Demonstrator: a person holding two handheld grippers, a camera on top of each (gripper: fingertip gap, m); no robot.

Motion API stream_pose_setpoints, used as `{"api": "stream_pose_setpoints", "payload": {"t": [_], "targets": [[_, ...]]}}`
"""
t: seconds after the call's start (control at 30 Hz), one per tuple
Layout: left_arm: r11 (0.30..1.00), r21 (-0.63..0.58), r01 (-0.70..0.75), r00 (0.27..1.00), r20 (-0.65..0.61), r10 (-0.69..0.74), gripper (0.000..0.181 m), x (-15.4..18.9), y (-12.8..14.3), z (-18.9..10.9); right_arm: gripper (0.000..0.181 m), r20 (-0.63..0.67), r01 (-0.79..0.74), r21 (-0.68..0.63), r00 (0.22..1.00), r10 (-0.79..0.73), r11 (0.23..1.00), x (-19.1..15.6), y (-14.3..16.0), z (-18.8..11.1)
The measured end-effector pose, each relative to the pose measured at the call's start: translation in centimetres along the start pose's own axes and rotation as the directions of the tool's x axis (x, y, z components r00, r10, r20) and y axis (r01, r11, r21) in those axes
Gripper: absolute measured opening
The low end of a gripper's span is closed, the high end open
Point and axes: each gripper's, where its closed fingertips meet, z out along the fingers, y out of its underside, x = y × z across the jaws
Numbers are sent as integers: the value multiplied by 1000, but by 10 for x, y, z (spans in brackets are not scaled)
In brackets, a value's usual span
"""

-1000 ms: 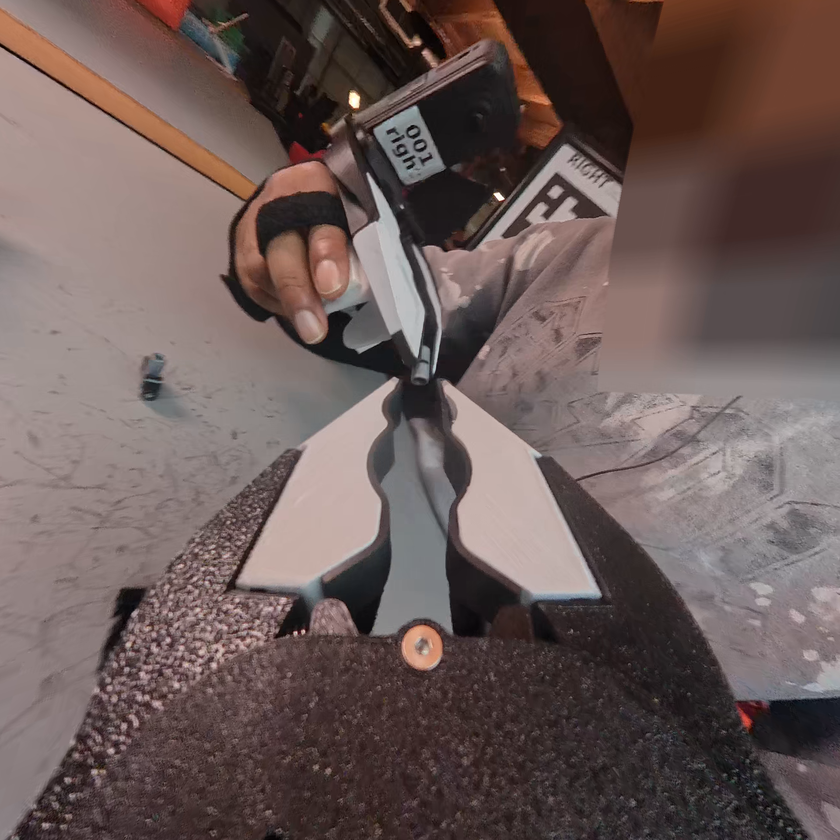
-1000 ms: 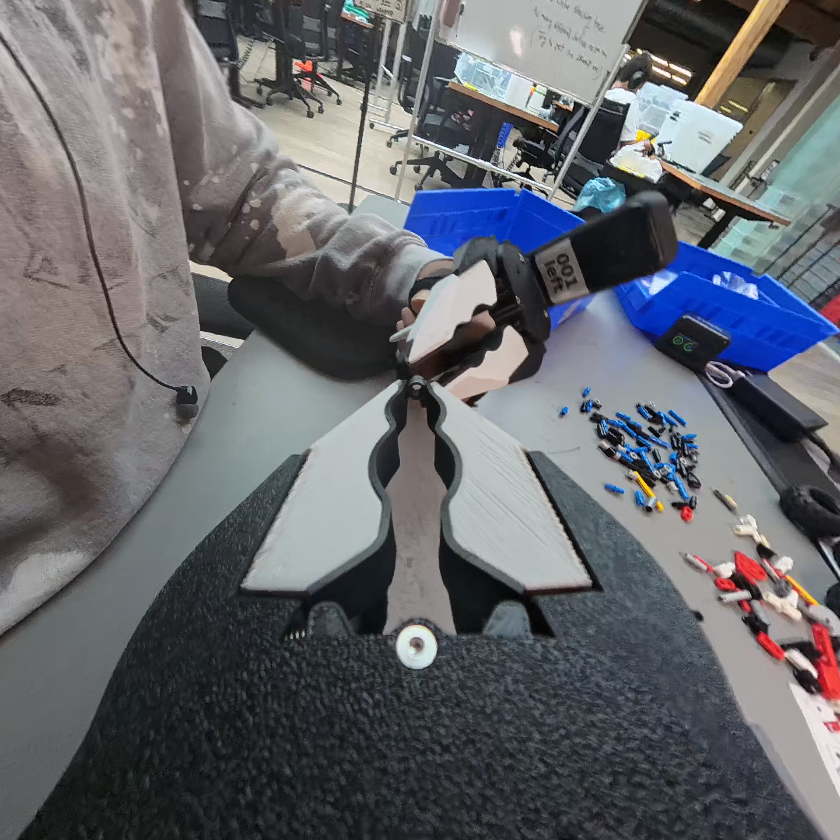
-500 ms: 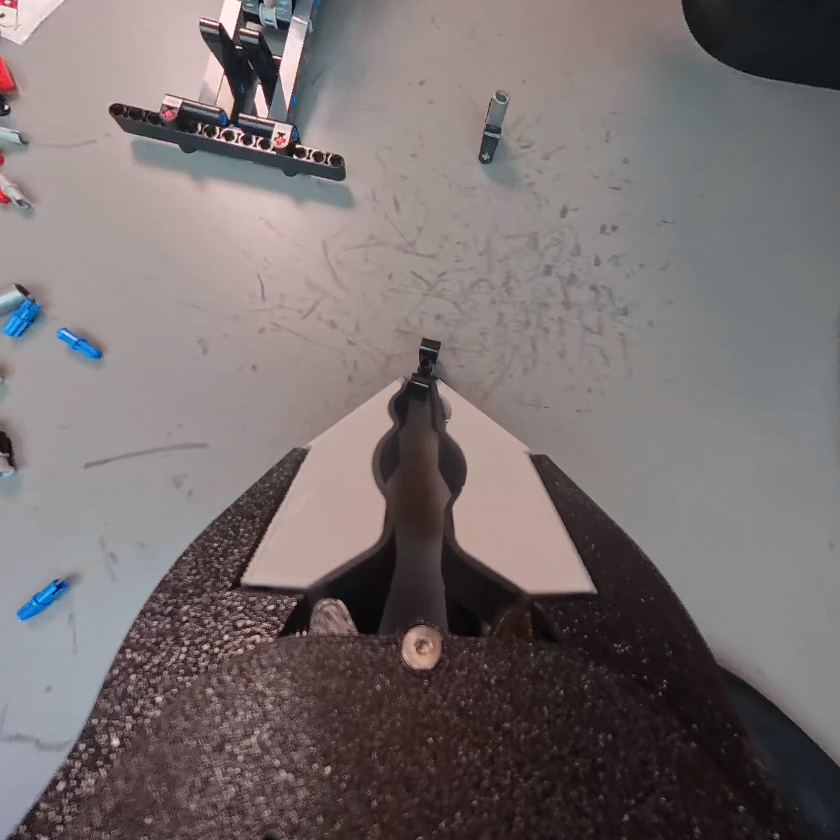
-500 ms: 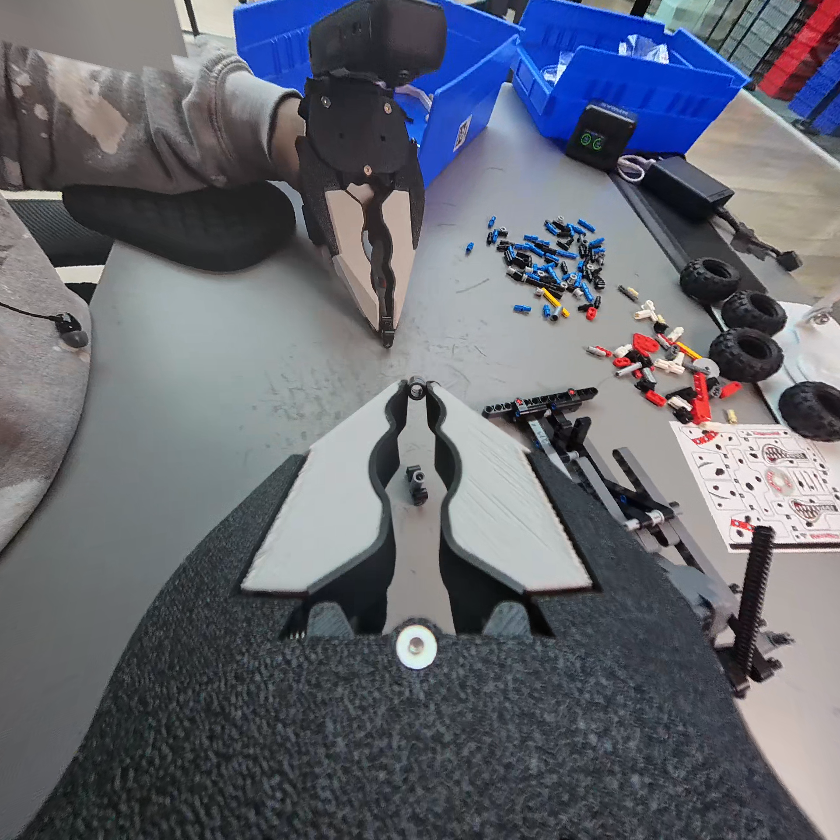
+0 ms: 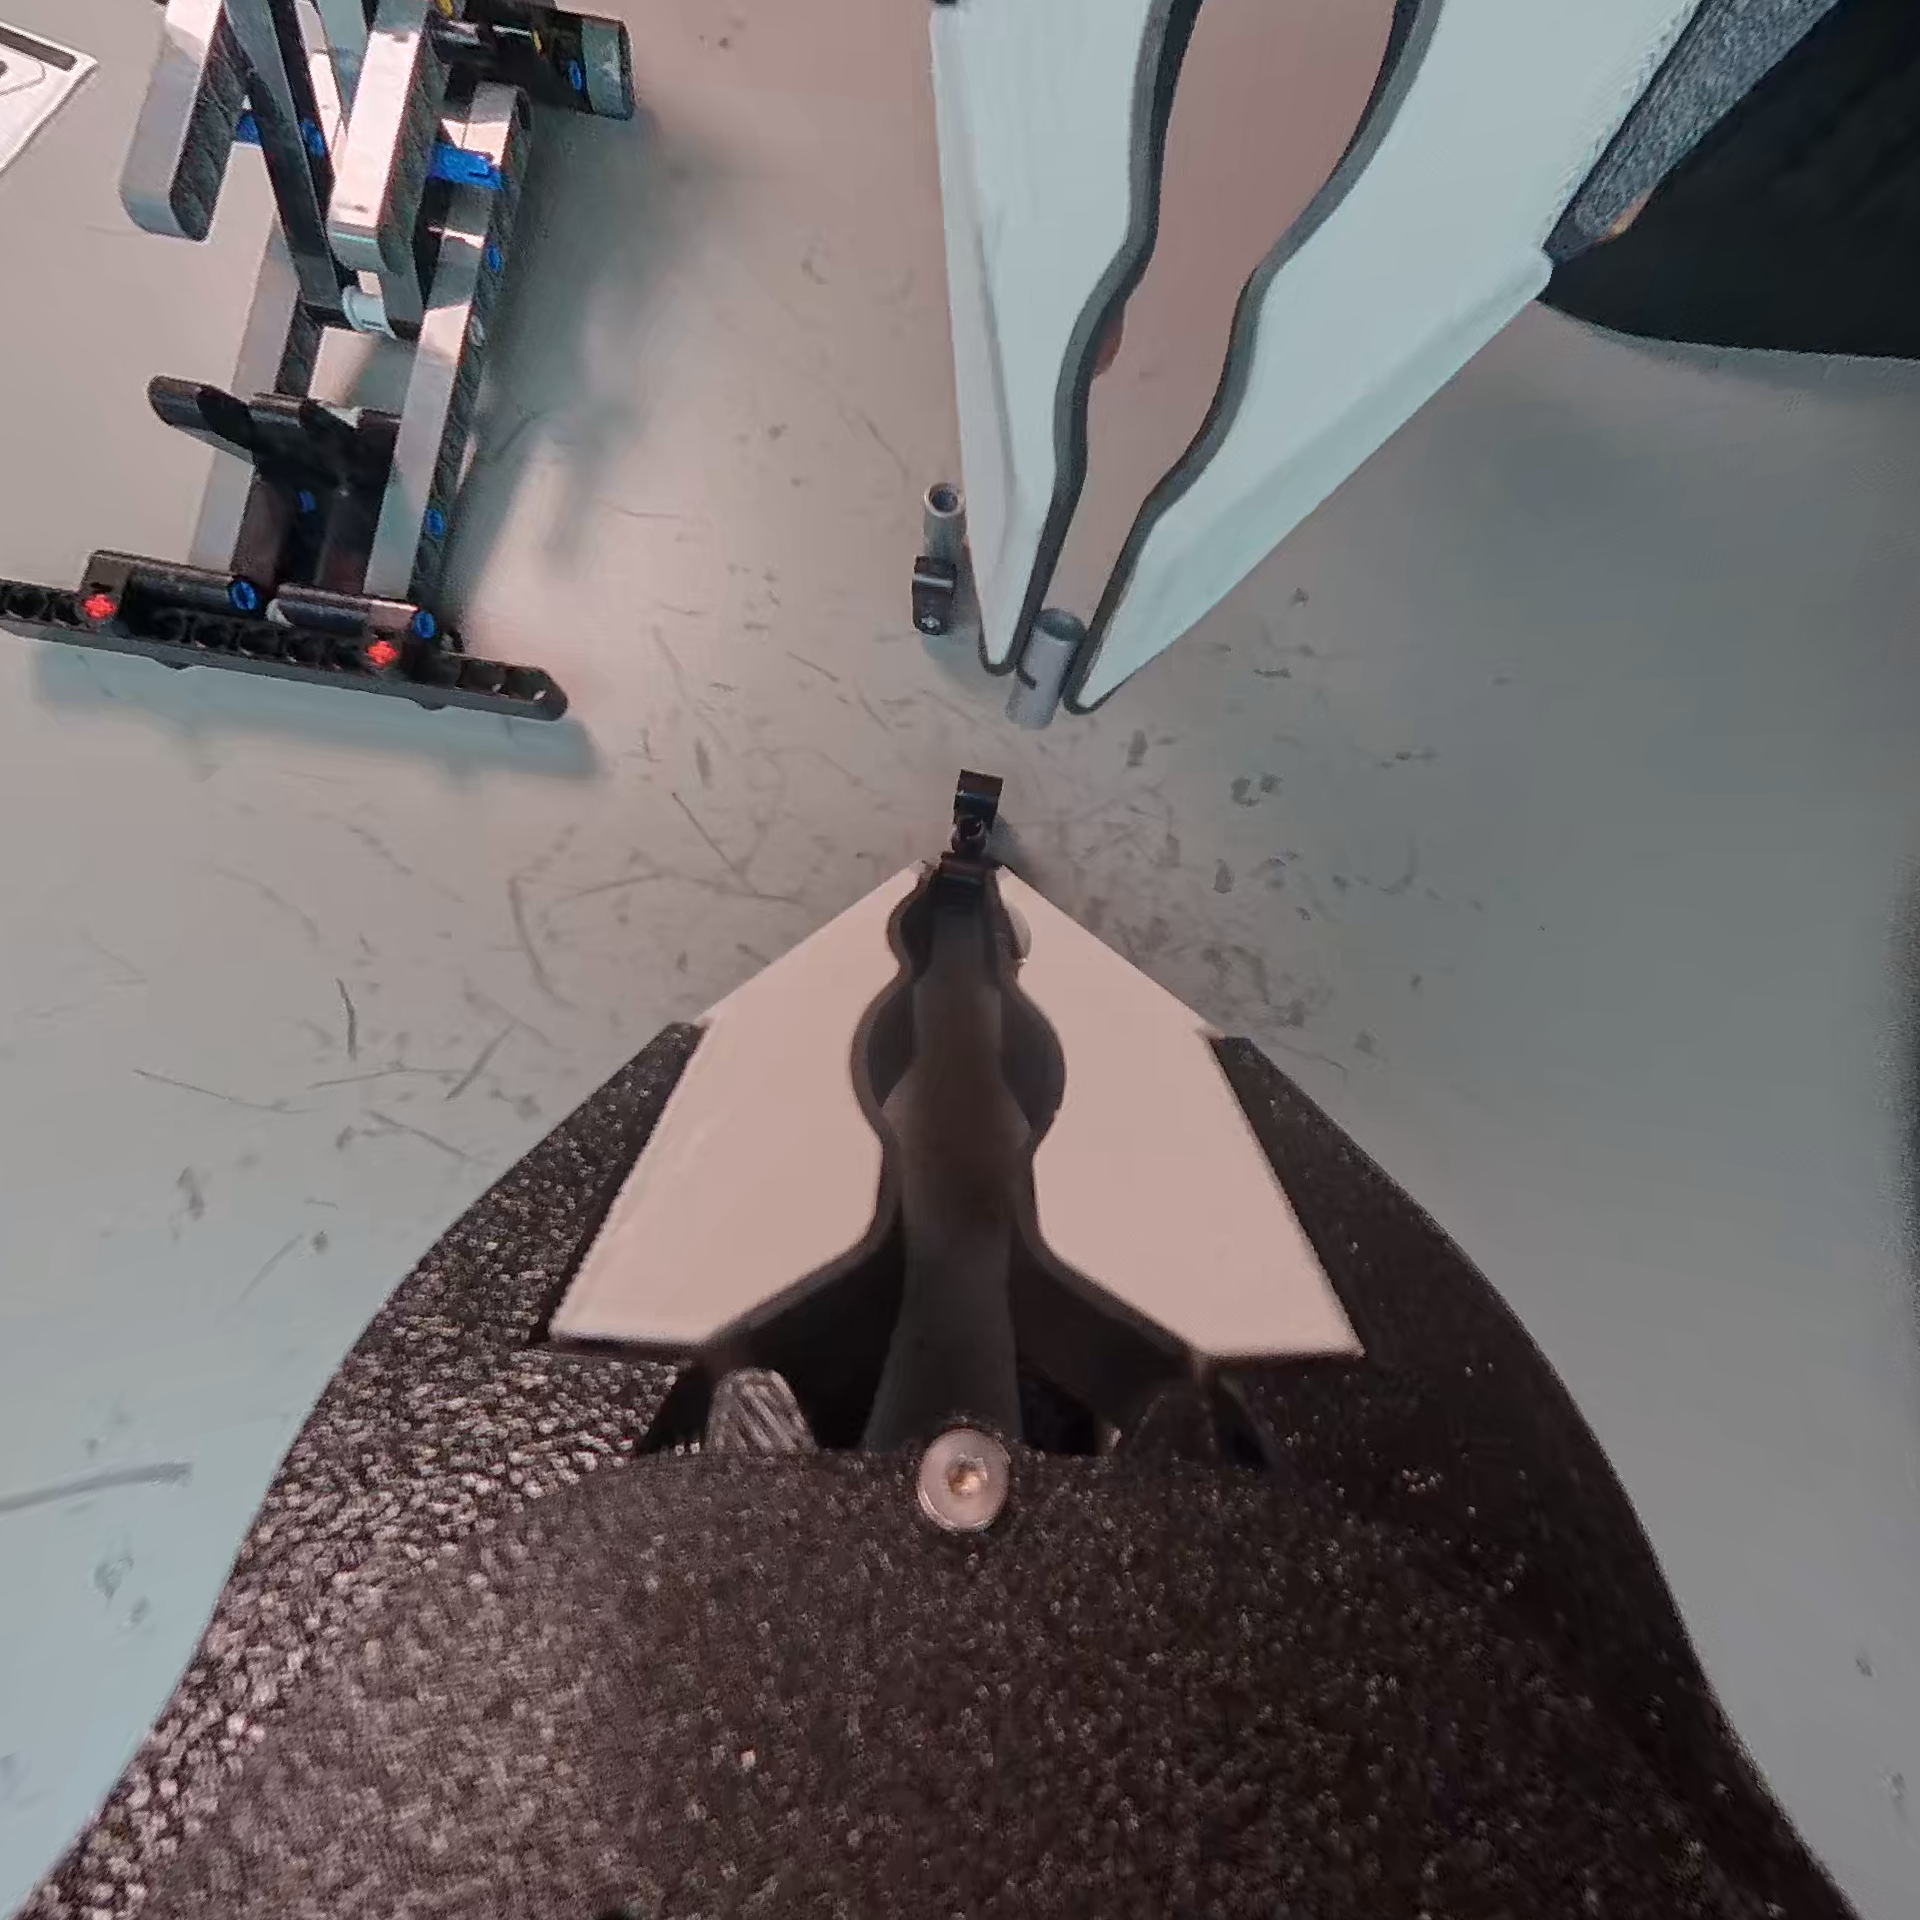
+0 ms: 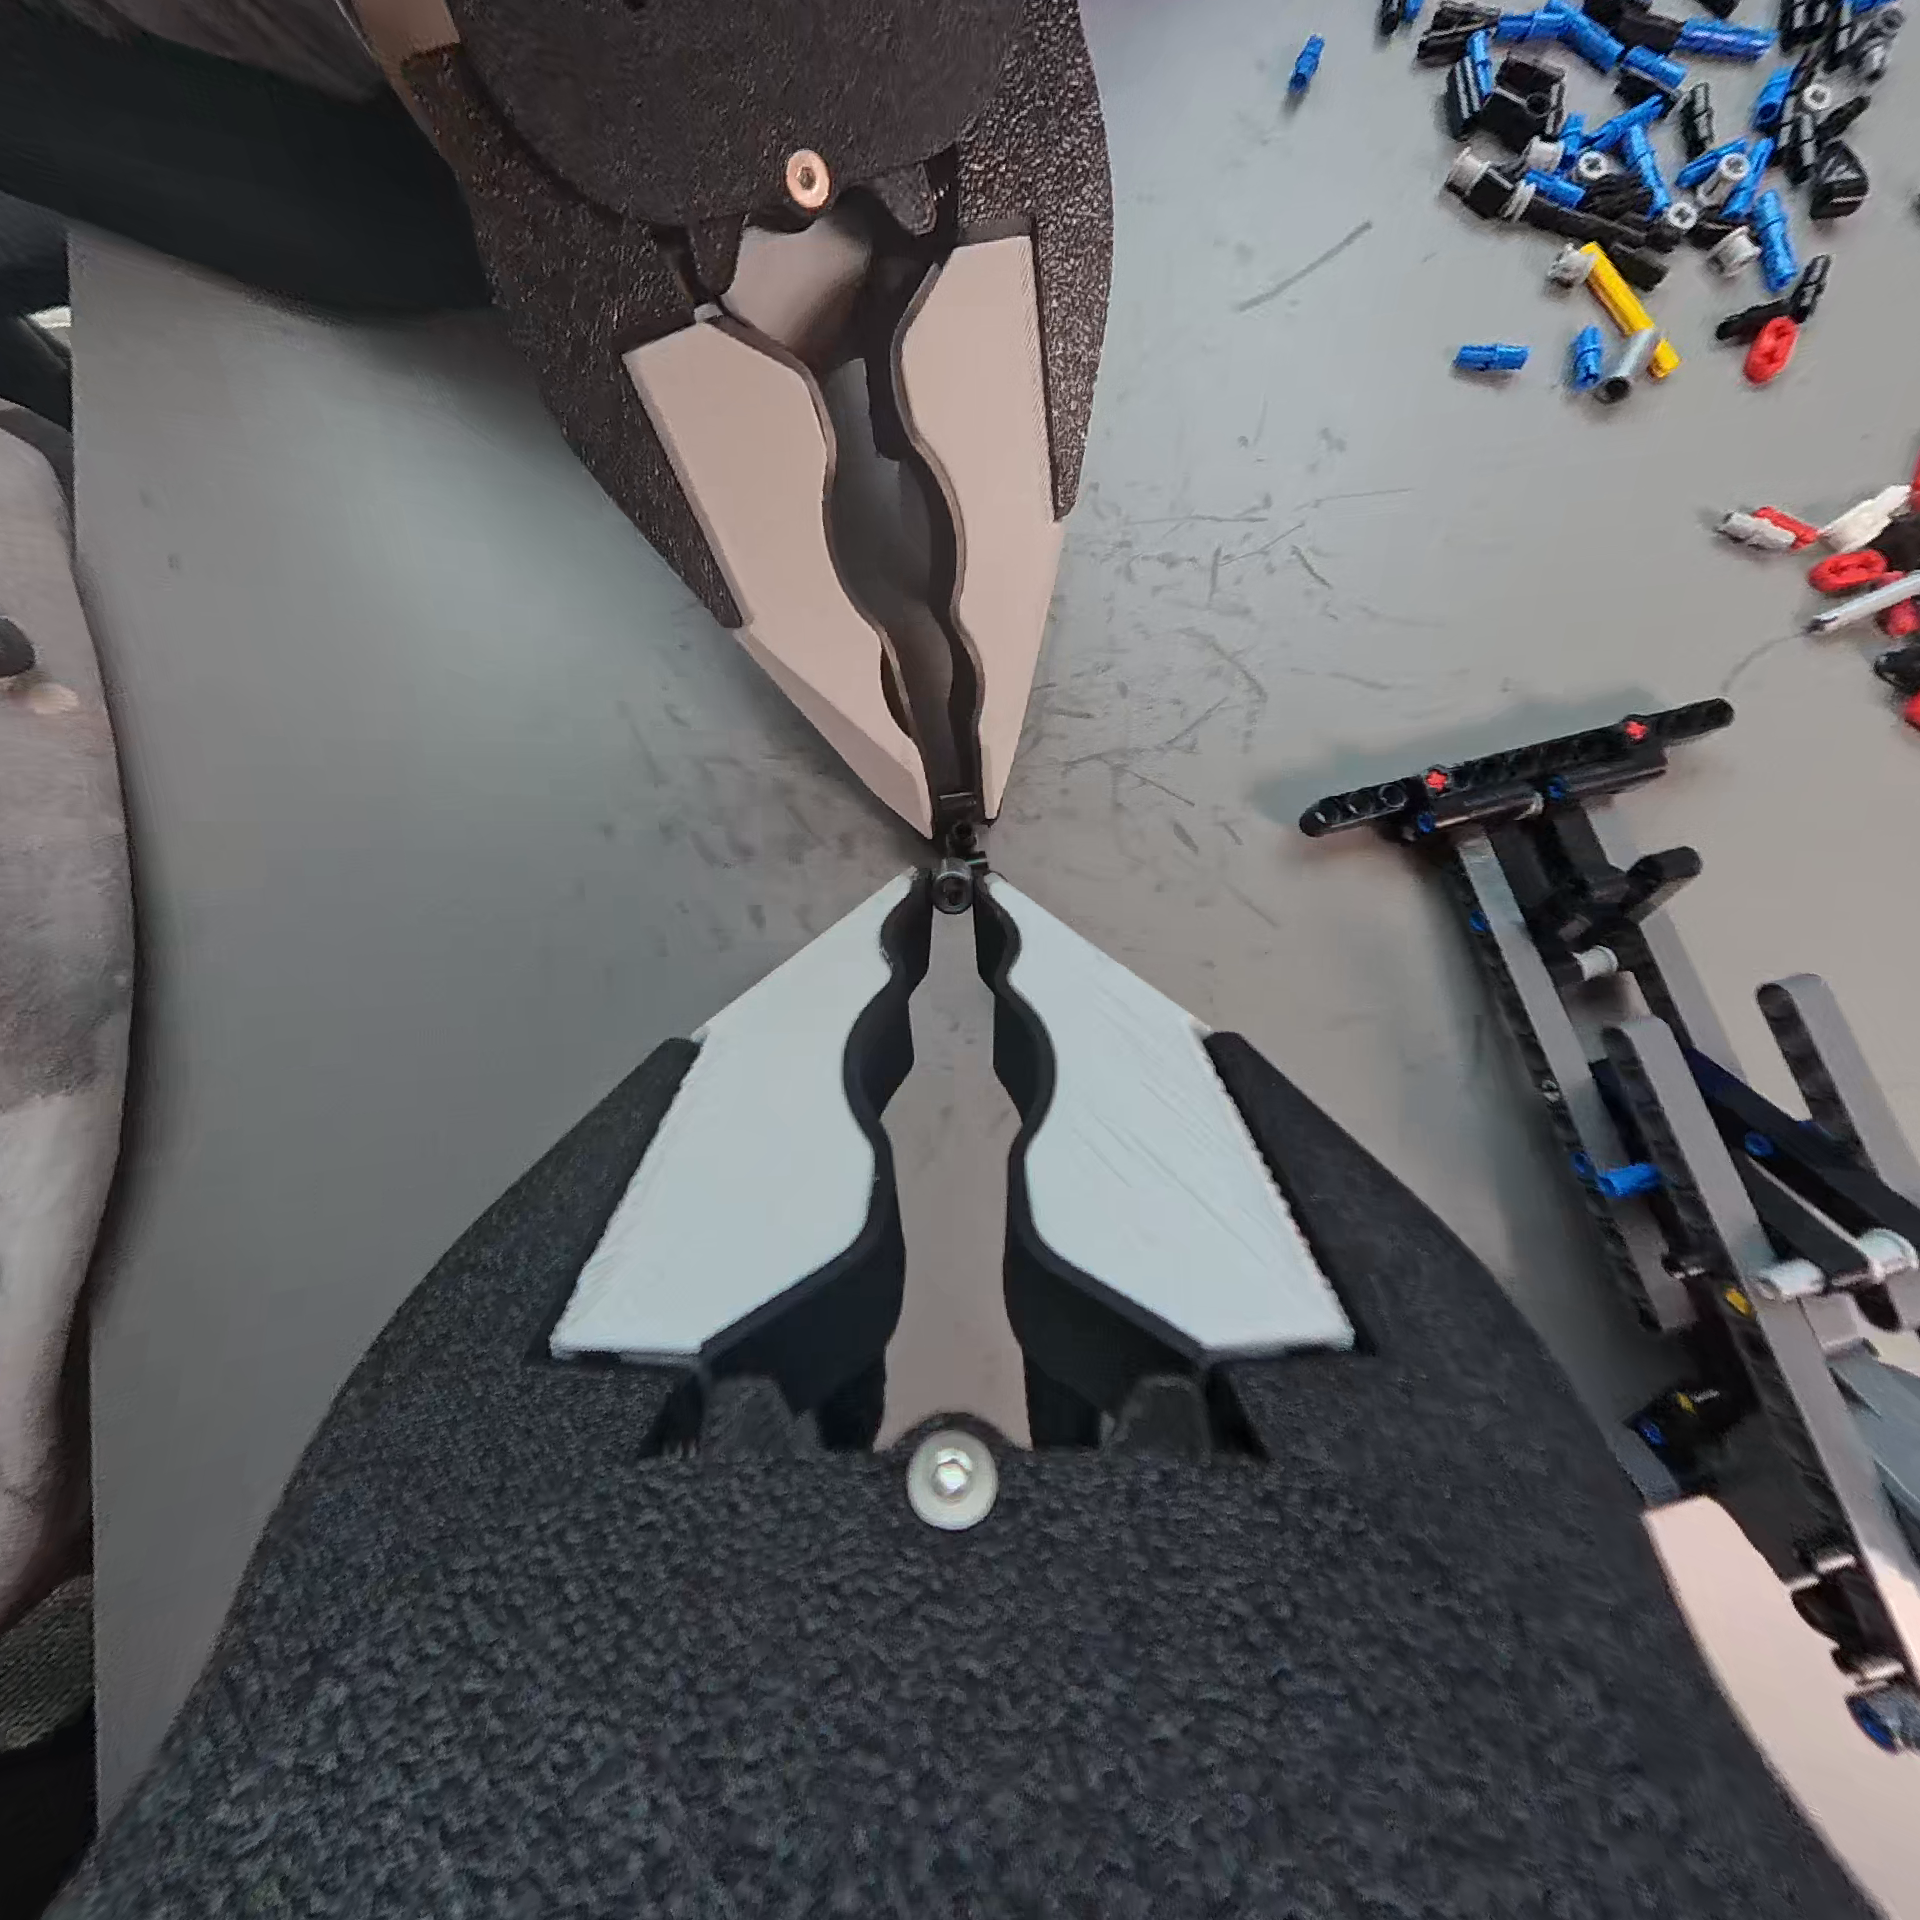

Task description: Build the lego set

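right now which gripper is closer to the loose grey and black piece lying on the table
Right. The right gripper, pinching a grey tube, has one of its fingers right beside the loose piece. The left gripper, holding a black pin, sits farther back.

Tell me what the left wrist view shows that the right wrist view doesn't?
Only the left wrist view shows a small grey-and-black connector piece lying loose on the table. Only the right wrist view shows the scattered pile of blue and black pins. Both show the half-built black and grey lego frame, the left gripper pinching a tiny black pin, and the right gripper holding a short grey tube.
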Motion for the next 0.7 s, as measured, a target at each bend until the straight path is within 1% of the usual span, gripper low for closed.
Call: {"api": "stream_pose_setpoints", "payload": {"t": [0.17, 0.33, 0.47, 0.7], "targets": [[1000, 5, 5, 1000, 5, -5, 11, 1, 0, 0, 7, 14, 2, -78, 1000, -1, 997, 1, -3, 14], [1000, 6, -11, 1000, 19, 11, 11, 2, 3, -2, 7, 24, 28, -129, 999, -25, 991, -3, -2, 24], [1000, 6, -7, 1000, 18, 7, 10, 3, 4, -3, 7, -6, 49, -169, 999, -51, 984, -1, -3, 25], [1000, 5, -17, 999, 27, 16, 10, 3, 4, -3, 7, -1, 65, -216, 998, -67, 974, 1, -2, 26]]}}
